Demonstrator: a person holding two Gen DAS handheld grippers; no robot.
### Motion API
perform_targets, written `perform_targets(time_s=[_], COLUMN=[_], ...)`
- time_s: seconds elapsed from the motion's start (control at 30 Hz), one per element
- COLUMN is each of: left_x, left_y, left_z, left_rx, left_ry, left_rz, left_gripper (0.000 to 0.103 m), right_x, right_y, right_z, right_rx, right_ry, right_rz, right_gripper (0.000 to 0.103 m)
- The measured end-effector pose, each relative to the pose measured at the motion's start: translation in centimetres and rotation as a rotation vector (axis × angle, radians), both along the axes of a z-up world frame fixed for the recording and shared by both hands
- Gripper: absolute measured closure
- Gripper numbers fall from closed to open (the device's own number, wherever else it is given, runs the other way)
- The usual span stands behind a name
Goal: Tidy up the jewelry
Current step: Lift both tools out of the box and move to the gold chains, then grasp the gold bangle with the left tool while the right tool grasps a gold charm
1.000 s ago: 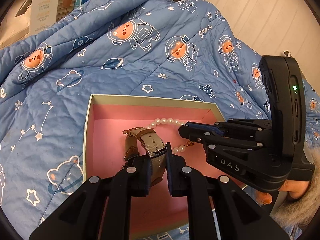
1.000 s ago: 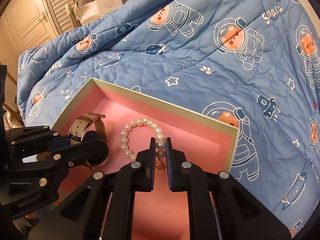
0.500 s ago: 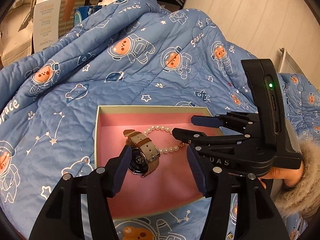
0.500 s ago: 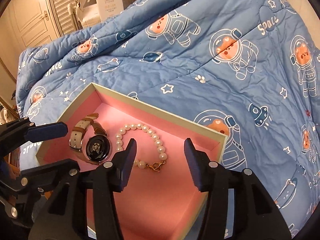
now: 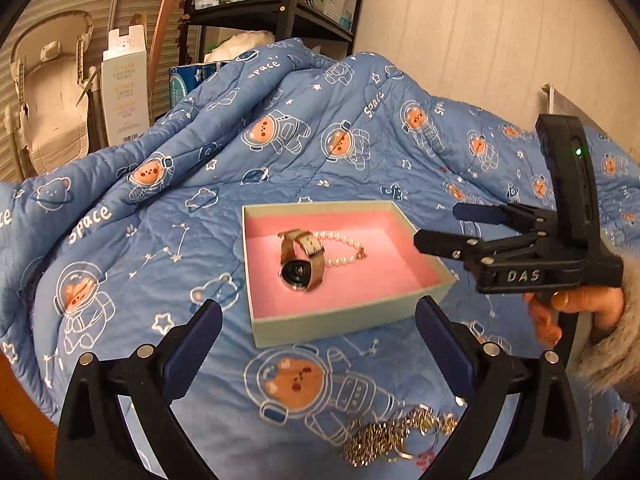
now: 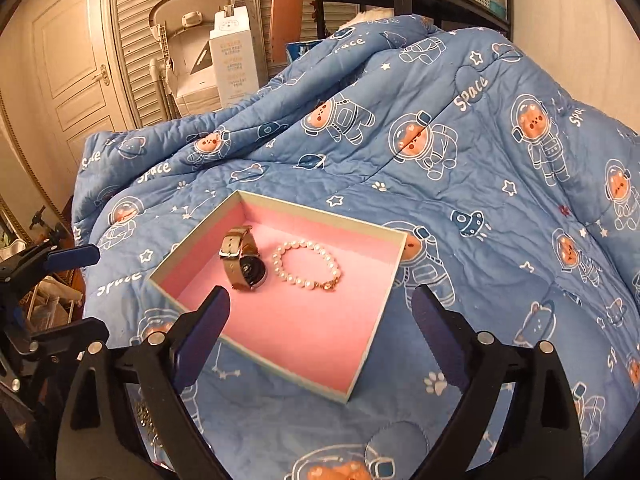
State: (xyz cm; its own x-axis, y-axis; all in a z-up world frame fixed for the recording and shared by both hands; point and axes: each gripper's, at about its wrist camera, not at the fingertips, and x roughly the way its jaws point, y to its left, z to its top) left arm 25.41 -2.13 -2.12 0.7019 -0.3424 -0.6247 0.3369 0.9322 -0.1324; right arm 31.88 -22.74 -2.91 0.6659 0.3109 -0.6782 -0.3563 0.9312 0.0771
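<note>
Bedding fills both views: a blue quilt (image 5: 168, 208) printed with astronaut bears, and on it the open box (image 5: 352, 322) with its pink lining. Inside the box I see the watch (image 6: 242, 264) lying on its side, strap looped, and just beside it the pearl bracelet (image 6: 306, 264), clasp toward the near wall; in the right wrist view the two look apart, though I cannot be sure from the left. Both items sit well inside the rim, so that pair looks placed. My left gripper (image 5: 318, 334) hangs short of the box with its jaws opening wide and nothing between them; my right gripper (image 6: 322, 322) is the same, jaws opening, empty, its fingers framing the near corner of the box. Low in the left wrist view a tangle of gold chains (image 5: 394, 436) lies on the quilt, near the left gripper's right finger. I judge that pile is next. To do it well I would come down on it steeply, pinch one strand only, and lift slowly so the others fall away instead of trailing into the box.
</note>
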Motion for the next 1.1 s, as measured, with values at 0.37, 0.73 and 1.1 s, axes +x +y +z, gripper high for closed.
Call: perform_targets(time_s=[0.37, 0.73, 1.1], left_x=[-8.7, -11.2, -10.9], left_y=[0.6, 0.0, -2.9], left_z=[-3.7, -5.7, -7.7], left_rx=[0.023, -0.041, 0.007], left_ry=[0.036, 0.095, 0.152], left_rz=[0.010, 0.024, -0.053], left_gripper=[0.008, 0.019, 0.053], right_x=[-10.8, -14.4, -12.9], right_y=[-1.7, -1.4, -0.1], right_z=[-2.2, -5.7, -8.3], right_rx=[0.014, 0.010, -0.049], right_ry=[0.015, 0.111, 0.166], right_rz=[0.042, 0.030, 0.047], right_gripper=[0.012, 0.043, 0.066])
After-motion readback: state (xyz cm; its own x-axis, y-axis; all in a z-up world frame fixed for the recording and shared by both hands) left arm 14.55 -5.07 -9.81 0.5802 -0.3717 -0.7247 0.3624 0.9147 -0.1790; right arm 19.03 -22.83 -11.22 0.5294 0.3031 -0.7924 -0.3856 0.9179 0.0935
